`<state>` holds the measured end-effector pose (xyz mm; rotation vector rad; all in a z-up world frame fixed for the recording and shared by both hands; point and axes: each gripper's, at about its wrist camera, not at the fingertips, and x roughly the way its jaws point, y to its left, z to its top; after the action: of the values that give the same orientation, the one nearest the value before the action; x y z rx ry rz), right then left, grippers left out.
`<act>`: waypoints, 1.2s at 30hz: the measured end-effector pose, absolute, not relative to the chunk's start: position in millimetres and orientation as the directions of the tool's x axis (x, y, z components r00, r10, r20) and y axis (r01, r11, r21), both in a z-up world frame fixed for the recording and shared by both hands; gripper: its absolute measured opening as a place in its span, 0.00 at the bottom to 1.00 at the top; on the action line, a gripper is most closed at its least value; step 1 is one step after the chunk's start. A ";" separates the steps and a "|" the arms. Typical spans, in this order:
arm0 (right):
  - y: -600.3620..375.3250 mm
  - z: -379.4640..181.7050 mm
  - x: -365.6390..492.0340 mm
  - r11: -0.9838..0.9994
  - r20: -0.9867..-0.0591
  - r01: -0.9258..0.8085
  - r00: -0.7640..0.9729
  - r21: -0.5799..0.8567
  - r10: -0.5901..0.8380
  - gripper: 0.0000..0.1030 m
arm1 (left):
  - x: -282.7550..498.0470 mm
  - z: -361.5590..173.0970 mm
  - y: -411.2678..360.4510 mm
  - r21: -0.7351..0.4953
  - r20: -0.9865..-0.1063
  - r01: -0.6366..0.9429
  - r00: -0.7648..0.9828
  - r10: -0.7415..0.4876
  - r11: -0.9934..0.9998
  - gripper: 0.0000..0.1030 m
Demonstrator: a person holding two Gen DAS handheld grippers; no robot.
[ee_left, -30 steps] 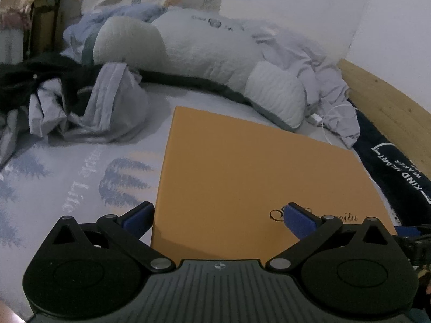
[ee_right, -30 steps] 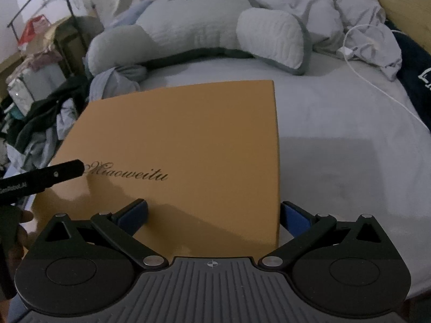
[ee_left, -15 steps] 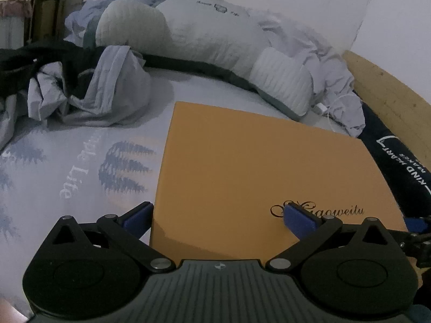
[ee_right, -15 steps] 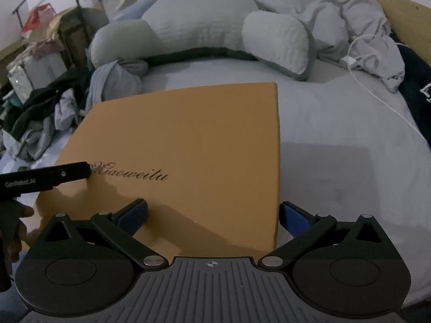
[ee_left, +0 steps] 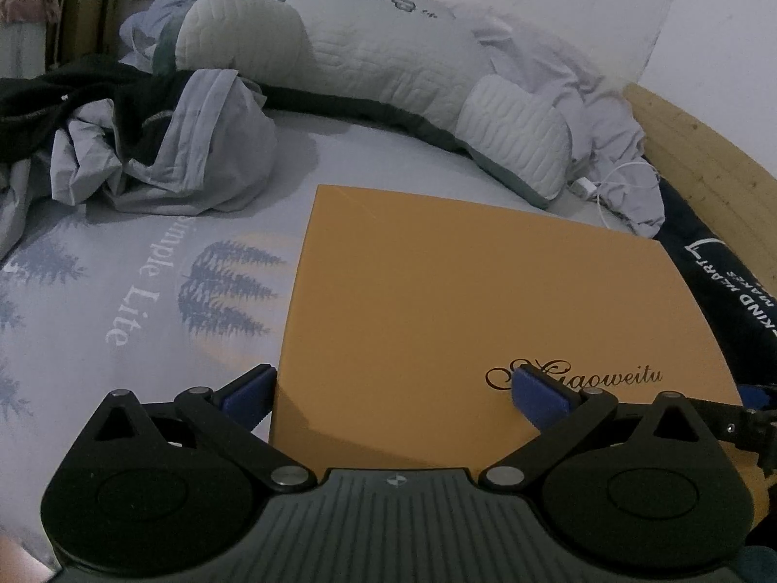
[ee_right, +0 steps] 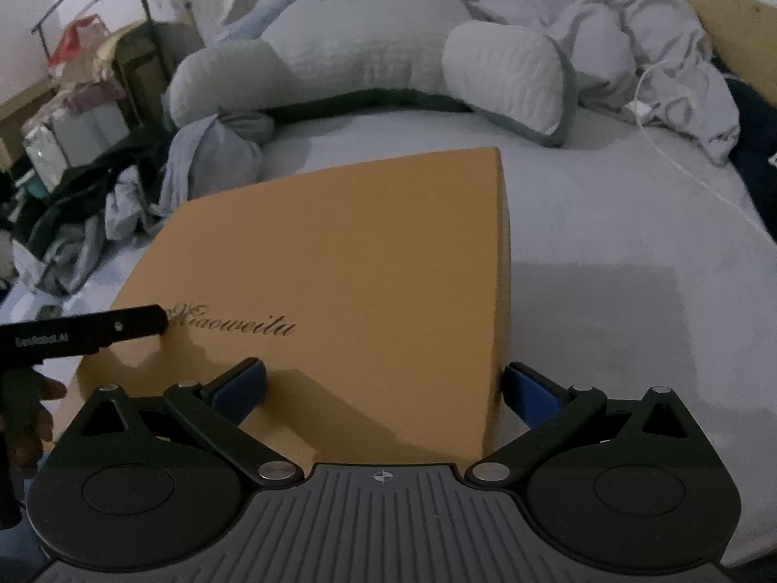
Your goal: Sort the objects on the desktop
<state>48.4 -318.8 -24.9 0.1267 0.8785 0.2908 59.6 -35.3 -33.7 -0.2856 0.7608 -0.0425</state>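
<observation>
Two grippers meet one flat orange box that lies on the bed sheet. The left gripper has its fingers spread wide, the box's near left corner between them: one blue pad sits beside the left edge, the other over the lid's script. The right gripper is likewise spread, straddling the box's right edge.

Script lettering ending "aoweitu" on the orange box, "Simple Life" on the bedsheet at left, "KIND HEART" partly readable on dark fabric at right
</observation>
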 end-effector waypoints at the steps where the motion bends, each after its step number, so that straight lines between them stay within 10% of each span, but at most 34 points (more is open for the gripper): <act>1: -321.0 -26.0 49.2 0.951 -0.737 -0.195 0.601 0.241 0.310 1.00 | 59.8 -33.9 -35.4 -0.270 -0.673 -0.065 0.726 -0.140 0.961 1.00; 36: -338.4 -38.9 58.0 0.924 -0.716 -0.171 0.590 0.341 0.373 1.00 | 59.8 -37.5 -38.9 -0.255 -0.671 -0.068 0.730 -0.126 0.965 1.00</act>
<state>58.0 -338.4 -38.9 0.2478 0.8860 0.3201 59.8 -38.9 -37.5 -0.2716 0.7539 -0.0321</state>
